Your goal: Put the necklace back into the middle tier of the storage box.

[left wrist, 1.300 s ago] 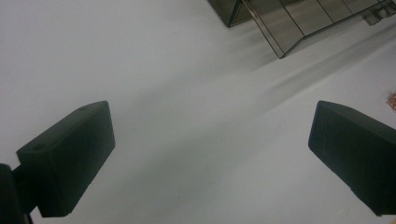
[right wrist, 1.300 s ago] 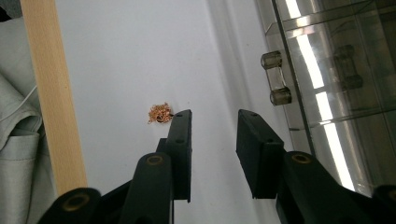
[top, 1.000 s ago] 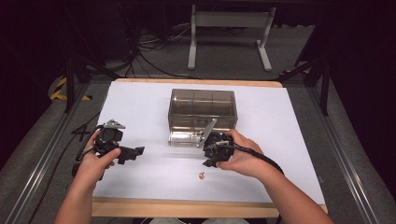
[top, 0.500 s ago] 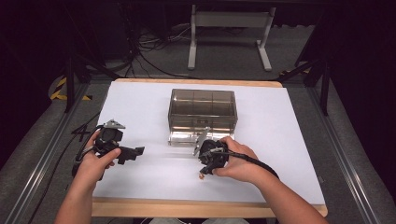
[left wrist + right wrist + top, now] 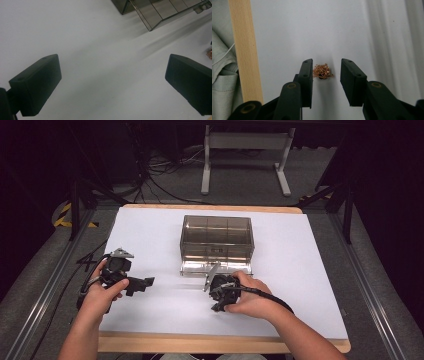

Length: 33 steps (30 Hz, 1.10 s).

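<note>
Table: white sheet (image 5: 310, 270) over a wooden top, floor and a metal stand (image 5: 245, 160) behind.
Box (image 5: 217, 240): smoky clear, compartmented, mid-table; its lid lies open on the sheet in front.
Left gripper (image 5: 142, 284): held in the left hand (image 5: 102, 292), left of the box, well apart.
Right gripper (image 5: 220, 304): in the right hand (image 5: 252, 300), just before the lid, pointing down toward the near edge.

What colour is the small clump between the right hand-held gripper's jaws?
Coppery orange, a shiny metallic clump. It shows best in the right gripper view.
</note>
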Each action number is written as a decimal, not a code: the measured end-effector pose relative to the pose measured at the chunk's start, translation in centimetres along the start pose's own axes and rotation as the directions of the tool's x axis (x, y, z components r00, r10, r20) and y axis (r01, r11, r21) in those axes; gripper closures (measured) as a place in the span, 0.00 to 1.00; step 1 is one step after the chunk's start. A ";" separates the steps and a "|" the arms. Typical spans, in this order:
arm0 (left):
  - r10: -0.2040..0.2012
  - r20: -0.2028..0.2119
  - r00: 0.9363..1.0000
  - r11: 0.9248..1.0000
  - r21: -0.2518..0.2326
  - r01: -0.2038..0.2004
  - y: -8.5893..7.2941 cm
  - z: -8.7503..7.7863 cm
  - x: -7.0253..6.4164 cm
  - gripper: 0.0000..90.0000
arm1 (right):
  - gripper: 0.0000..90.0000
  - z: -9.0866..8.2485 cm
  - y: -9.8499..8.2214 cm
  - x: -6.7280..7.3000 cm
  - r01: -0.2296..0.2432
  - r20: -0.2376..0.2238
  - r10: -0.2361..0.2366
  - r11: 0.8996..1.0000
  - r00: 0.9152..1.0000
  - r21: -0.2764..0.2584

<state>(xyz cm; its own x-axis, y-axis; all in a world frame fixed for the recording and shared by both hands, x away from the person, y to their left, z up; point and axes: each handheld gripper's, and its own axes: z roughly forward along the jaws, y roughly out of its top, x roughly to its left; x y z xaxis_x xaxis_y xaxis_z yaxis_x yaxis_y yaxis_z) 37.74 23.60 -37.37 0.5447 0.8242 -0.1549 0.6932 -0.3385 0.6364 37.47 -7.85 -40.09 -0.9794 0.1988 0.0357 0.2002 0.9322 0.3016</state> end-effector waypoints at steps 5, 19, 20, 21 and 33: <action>0.003 -0.003 1.000 1.000 0.001 -0.003 0.0 0.0 0.0 0.01 | 0.71 0.4 0.0 0.1 -0.002 -0.001 0.002 1.000 1.000 0.007; 0.011 0.001 1.000 1.000 0.008 -0.011 0.0 0.1 -0.1 0.01 | 0.78 1.3 -0.1 0.3 0.018 0.004 -0.018 0.999 1.000 0.029; 0.014 0.005 1.000 1.000 0.009 -0.014 0.0 0.1 -0.1 0.01 | 0.80 1.3 -0.1 0.3 0.020 0.005 -0.020 0.999 1.000 0.028; 0.014 0.005 1.000 1.000 0.008 -0.014 0.0 0.1 -0.1 0.01 | 0.83 1.3 -0.1 0.4 0.025 0.003 -0.025 0.999 1.000 0.030; 0.015 0.002 1.000 1.000 0.008 -0.015 0.0 0.0 -0.1 0.01 | 0.91 1.1 0.1 0.7 0.036 0.004 -0.036 0.999 0.999 0.029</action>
<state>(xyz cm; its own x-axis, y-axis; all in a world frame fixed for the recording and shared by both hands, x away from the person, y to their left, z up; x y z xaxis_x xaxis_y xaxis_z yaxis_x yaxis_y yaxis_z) 37.69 23.47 -37.36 0.5562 0.8179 -0.1470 0.6887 -0.3547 0.6323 36.84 -7.29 -41.13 -0.9859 0.1662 0.0212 0.1656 0.9472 0.2745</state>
